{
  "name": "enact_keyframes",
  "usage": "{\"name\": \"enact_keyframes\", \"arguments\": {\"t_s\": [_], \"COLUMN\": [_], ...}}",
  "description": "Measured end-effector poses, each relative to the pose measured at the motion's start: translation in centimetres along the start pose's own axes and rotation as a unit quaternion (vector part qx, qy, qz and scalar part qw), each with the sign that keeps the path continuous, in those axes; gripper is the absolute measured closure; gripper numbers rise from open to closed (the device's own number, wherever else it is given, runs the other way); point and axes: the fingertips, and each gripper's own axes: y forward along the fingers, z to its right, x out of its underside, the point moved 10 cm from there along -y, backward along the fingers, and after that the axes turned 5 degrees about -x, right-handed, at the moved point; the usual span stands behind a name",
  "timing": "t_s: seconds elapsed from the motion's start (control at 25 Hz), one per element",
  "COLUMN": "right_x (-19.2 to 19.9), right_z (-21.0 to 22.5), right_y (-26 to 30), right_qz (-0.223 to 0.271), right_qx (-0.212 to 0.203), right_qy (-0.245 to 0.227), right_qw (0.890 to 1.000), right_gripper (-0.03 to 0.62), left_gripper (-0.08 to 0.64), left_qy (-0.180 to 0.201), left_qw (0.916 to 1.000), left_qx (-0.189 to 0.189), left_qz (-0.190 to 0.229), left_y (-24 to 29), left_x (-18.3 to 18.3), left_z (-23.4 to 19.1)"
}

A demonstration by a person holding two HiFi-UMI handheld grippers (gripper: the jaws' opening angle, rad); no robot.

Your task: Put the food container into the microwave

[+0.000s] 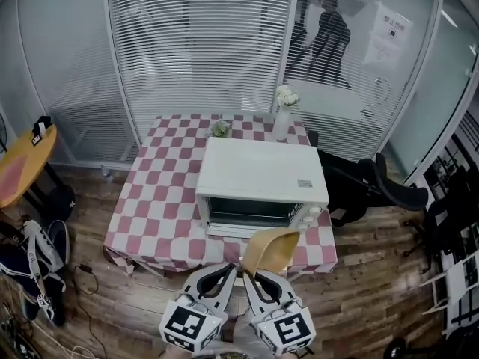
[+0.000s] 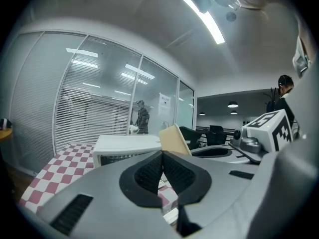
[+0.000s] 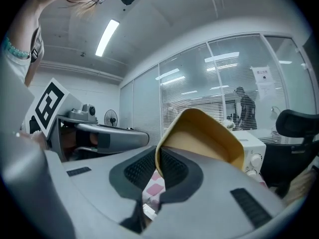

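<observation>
Right gripper (image 3: 158,169) had its jaws pinched on the rim of the food container (image 3: 209,133) – a tan, shallow, rounded piece. The pinched edge was the low end. From there the container rose up and away from the jaws, tilted, with its hollow side turned back toward the gripper. In the head view its long axis ran from the jaw tips toward the front of the microwave (image 1: 258,169), and it hung in the air just before that front, over the near edge of the table (image 1: 157,193).

Left gripper (image 2: 162,156) sat just beside the right one, pads pressed together with nothing between them.

The microwave was white, its dark opening toward the person, knobs (image 1: 313,212) at the right end. A small label (image 1: 304,183) on its top was too small to read. The tablecloth was pink-and-white check, and a vase (image 1: 283,122) stood behind the microwave. A paper sign (image 1: 389,36) on the glass wall carried characters – not legible.
</observation>
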Motion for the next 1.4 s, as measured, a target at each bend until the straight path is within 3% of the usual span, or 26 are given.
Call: {"name": "enact_keyframes", "arguments": {"t_s": [0.72,1.04,1.2,1.4], "right_x": [0.2,1.3,1.9,2.5], "right_z": [11.7,11.5,11.2,10.6], "right_y": [1.7,1.8,2.6,4.8], "right_qz": [-0.017,-0.052,-0.068,-0.072], "right_qx": [-0.057,-0.103,-0.095,-0.063], "right_qy": [0.006,0.015,0.03,0.045], "right_qw": [0.998,0.993,0.993,0.994], "right_gripper": [0.581,0.581,0.581,0.581], "left_gripper": [0.549,0.549,0.549,0.549], "left_qy": [-0.011,-0.019,-0.027,-0.008], "left_qw": [0.9988,0.9971,0.997,0.9986], "left_qx": [-0.047,-0.072,-0.069,-0.035], "left_qz": [-0.009,-0.015,-0.023,-0.04], "left_y": [11.4,12.6,13.1,13.9], "left_x": [-1.8,-0.8,-0.8,-0.7], "left_z": [1.0,0.6,-1.0,-3.5]}}
